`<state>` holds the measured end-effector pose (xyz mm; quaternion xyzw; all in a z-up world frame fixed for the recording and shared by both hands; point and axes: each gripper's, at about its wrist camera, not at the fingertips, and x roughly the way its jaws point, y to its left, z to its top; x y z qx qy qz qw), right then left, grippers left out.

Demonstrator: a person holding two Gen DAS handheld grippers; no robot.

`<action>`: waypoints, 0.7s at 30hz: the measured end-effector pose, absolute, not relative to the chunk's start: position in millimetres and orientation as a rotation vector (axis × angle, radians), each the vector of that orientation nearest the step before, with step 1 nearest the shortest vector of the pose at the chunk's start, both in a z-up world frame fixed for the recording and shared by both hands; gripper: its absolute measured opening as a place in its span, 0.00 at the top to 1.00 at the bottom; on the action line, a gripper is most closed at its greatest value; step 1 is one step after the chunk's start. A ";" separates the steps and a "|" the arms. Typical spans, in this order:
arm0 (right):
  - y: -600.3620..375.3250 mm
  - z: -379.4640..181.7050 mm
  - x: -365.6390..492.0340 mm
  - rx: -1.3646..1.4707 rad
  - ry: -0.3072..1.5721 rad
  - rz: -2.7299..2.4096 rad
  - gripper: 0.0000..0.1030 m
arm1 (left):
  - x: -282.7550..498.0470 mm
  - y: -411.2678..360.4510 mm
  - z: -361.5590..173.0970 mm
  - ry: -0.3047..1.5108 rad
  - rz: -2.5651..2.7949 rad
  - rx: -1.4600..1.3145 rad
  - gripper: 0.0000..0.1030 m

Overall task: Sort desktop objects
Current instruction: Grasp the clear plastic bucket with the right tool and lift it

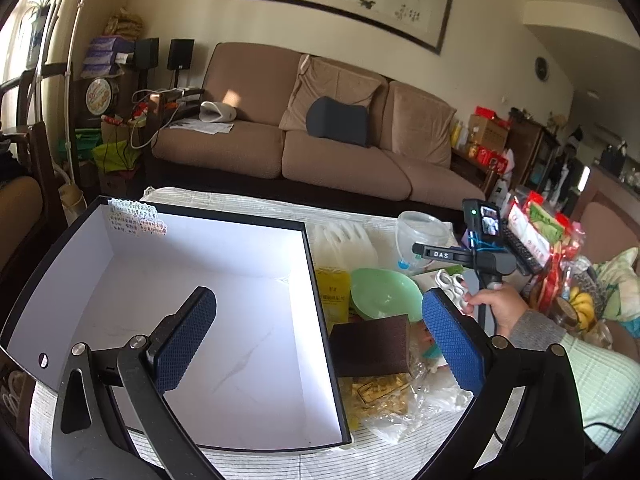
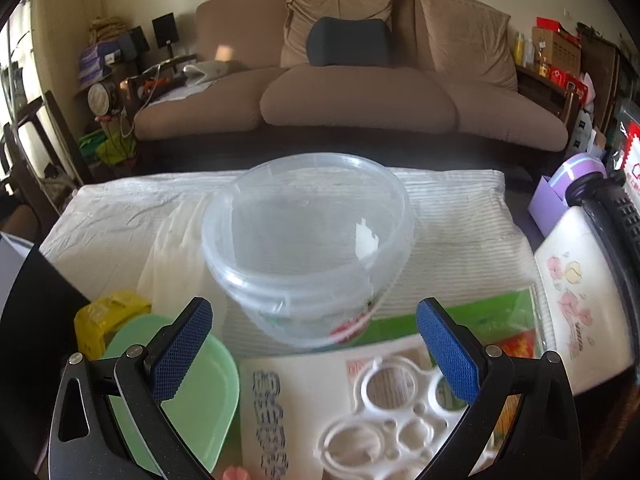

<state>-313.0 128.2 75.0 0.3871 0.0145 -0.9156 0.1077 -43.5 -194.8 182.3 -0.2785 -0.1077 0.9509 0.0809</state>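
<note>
Sofa behind, cloth-covered bench [image 2: 460,200] crowded. Sorting barely begun: box [image 1: 312,304] lies empty under my left gripper [image 1: 320,332], fingers spread, nothing held. Right gripper [image 2: 314,344] likewise released, facing the empty clear tub [image 2: 308,236]. Next, I judge: close on its rim, carry boxward.

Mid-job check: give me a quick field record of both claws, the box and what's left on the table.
left claw: open, empty, over the right wall of the box
right claw: open, empty, facing the clear plastic bowl
box: black outside, white inside, nothing in it
beside box, right: yellow packet, green bowl, brown block, bagged snacks
near right claw: white ring holder on printed paper
table cover: white striped cloth
sorting: not yet started, judging by the box
</note>
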 end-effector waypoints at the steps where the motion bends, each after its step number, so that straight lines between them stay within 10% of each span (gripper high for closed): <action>1: 125.8 74.0 -316.0 1.133 0.044 -2.691 0.00 | -43.2 -194.5 181.6 -0.322 2.841 -0.826 0.00; 21: 126.0 84.3 -335.8 1.133 0.000 -2.697 0.09 | -50.5 -207.5 166.4 -0.431 2.810 -0.875 0.00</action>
